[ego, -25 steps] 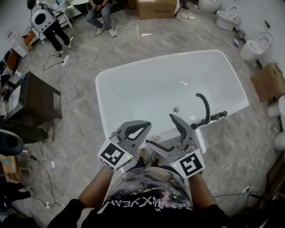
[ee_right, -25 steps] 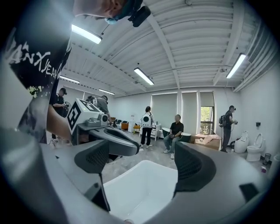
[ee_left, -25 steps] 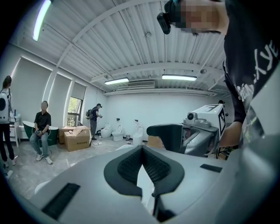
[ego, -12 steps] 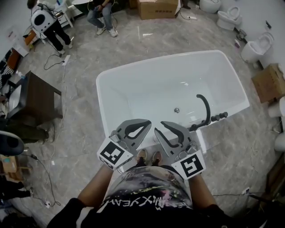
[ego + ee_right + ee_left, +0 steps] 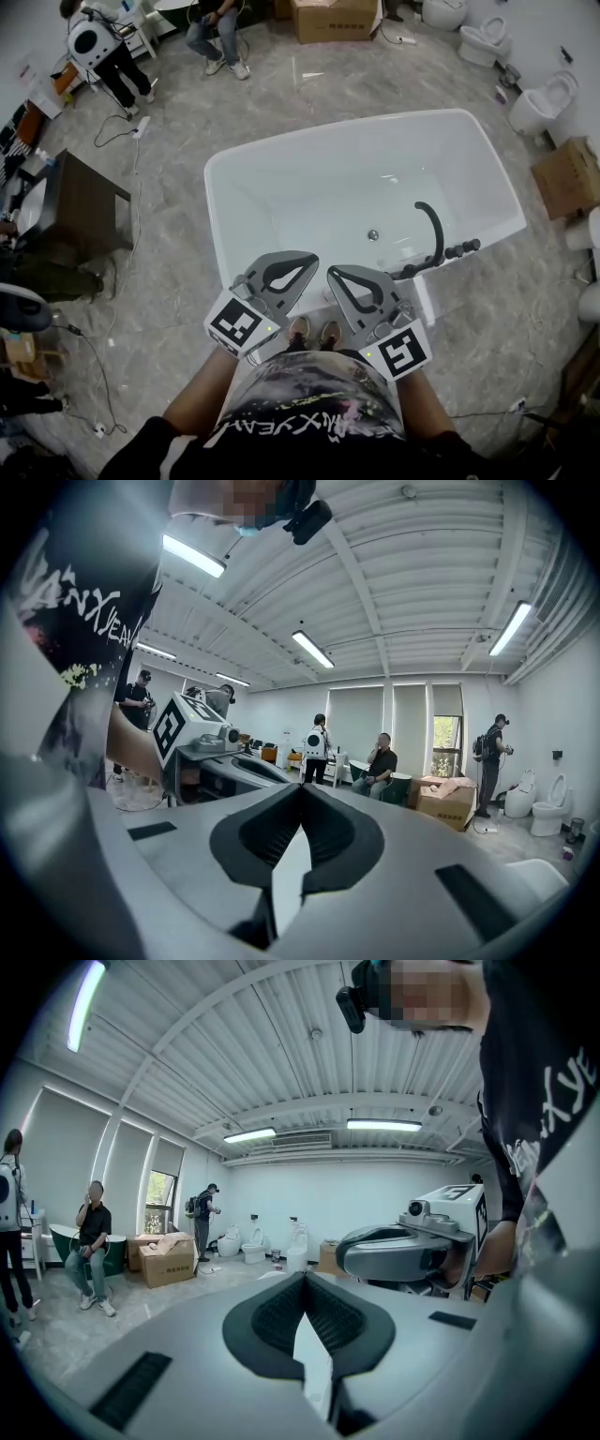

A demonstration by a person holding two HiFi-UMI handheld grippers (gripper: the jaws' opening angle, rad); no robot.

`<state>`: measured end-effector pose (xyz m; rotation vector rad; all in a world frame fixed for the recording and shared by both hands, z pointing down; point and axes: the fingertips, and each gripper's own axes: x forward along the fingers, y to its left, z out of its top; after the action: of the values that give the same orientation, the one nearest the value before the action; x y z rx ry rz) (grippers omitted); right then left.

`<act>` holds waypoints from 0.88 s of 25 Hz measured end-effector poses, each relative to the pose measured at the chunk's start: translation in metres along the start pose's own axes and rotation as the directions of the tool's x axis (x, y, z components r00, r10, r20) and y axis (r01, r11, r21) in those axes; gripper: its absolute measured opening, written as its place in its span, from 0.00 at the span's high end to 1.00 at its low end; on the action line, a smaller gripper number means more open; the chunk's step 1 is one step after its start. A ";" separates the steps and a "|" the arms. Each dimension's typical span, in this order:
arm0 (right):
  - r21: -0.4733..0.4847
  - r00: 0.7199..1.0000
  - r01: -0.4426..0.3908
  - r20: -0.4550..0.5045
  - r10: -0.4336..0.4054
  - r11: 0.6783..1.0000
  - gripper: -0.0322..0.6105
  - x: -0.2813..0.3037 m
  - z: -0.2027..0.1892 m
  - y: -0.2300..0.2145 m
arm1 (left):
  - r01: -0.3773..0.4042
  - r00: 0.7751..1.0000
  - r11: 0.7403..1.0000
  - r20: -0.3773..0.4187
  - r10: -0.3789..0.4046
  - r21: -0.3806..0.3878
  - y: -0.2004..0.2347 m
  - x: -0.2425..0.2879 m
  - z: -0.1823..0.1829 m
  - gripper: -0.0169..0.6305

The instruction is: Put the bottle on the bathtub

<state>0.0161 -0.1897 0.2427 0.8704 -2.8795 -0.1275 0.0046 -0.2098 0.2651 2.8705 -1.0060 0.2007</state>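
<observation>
Just ahead of both claws and lower down lies the white bathtub (image 5: 300,202); in the head view its near rim runs beneath their tips. The left claw (image 5: 310,262) is clenched: in the left gripper view its dark ribbed pads (image 5: 272,1316) meet at the tip with nothing between them. The right claw (image 5: 334,273) is clenched too. Its jaws have just been closing, and the right gripper view shows them pressed together on nothing.

The two claws sit side by side, tips near each other but apart, both pointing roughly level toward the bathtub. Each shows in the other's view, the right claw off to the left claw's right and the left claw off to the right claw's left.

Ahead of the right claw and to its right, a black faucet (image 5: 432,225) curves over the bathtub's rim. The drain (image 5: 373,234) lies ahead of that claw's tip. Below and between the claws are the person's shoes (image 5: 312,330). Well off to the left claw's left stands a dark table (image 5: 82,202). Far ahead, past the bathtub, sits a cardboard box (image 5: 333,17). Toilets (image 5: 542,97) stand well off to the right claw's right.
</observation>
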 end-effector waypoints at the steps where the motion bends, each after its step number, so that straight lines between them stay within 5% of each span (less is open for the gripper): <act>1: 0.000 1.000 -0.003 -0.002 0.003 1.000 0.95 -0.001 0.000 0.000 | -0.001 1.000 1.000 0.000 0.001 0.000 0.000 0.001 0.000 0.96; 22: -0.053 0.996 -0.068 -0.058 0.065 0.996 0.95 -0.002 -0.004 0.003 | -0.019 1.000 1.000 -0.014 0.019 0.005 0.003 0.004 0.001 0.96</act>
<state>0.0167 -0.1862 0.2468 0.7557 -2.8346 -0.1723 0.0060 -0.2147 0.2652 2.8603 -1.0317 0.2252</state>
